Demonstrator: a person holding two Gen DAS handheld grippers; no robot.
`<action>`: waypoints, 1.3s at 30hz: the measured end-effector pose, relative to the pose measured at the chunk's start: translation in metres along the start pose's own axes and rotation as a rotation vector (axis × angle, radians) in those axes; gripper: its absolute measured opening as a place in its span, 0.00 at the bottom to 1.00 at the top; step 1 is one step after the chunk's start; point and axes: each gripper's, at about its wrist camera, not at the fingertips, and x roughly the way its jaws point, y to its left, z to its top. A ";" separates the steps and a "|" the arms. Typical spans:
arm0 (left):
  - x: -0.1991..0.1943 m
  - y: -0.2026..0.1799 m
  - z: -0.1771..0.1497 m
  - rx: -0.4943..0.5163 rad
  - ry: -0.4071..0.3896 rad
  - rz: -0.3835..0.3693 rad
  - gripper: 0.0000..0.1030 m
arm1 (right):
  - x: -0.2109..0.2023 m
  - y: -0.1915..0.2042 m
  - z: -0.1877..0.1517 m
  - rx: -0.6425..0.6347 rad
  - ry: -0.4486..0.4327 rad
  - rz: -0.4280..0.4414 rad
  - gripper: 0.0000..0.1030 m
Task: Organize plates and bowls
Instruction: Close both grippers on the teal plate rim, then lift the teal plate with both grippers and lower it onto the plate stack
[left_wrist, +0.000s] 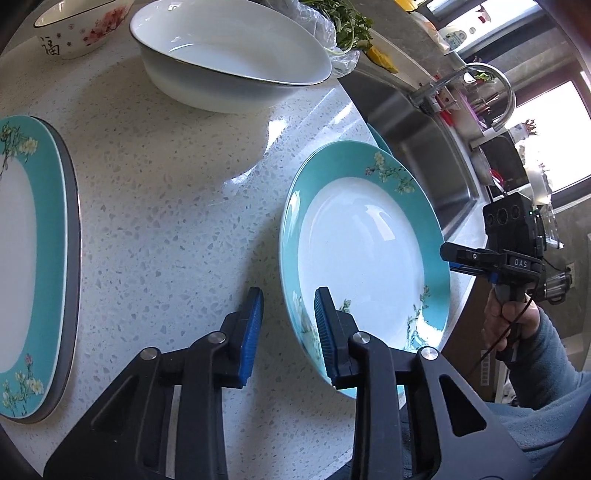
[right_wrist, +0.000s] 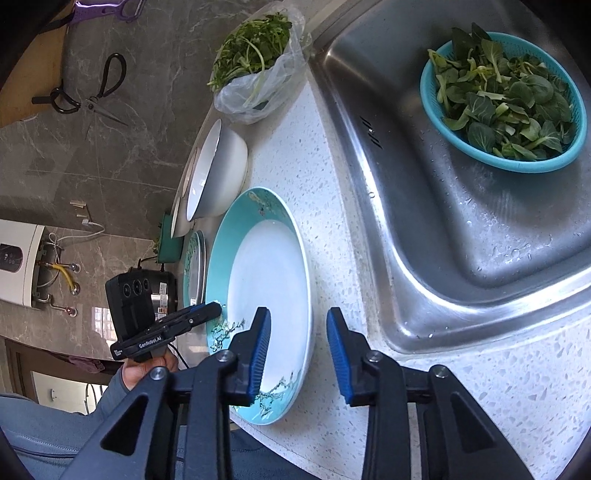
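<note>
Nearest the left wrist camera, the left gripper (left_wrist: 289, 325) stands released, its blue pads apart, one pad over the speckled countertop (left_wrist: 177, 221) and the other over the near rim of the teal-rimmed plate (left_wrist: 365, 254); in the right wrist view the right gripper (right_wrist: 298, 350) is likewise spread wide, one pad above the plate's white centre and the other over bare counter toward the sink (right_wrist: 443, 229); neither grips anything. The plate lies flat by the counter's front edge, just beside the sink, seemingly on another plate of the same pattern whose rim peeks out behind it; to the left sits a second stack of teal plates (left_wrist: 40, 266); farther back stands a large white bowl (left_wrist: 236, 62), then a small floral bowl (left_wrist: 79, 29); beyond lie a bag of greens (right_wrist: 255, 62) and, in the sink, a teal colander of leaves (right_wrist: 506, 103).
</note>
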 end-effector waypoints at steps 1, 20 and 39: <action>0.001 -0.001 0.001 0.000 0.003 -0.003 0.22 | 0.000 0.000 0.000 0.000 0.003 -0.006 0.30; 0.015 -0.003 0.007 -0.022 0.016 -0.025 0.08 | 0.010 -0.006 0.008 0.058 0.057 -0.032 0.10; -0.012 -0.005 0.004 -0.019 -0.032 -0.044 0.07 | 0.013 0.017 -0.005 0.052 0.059 -0.038 0.10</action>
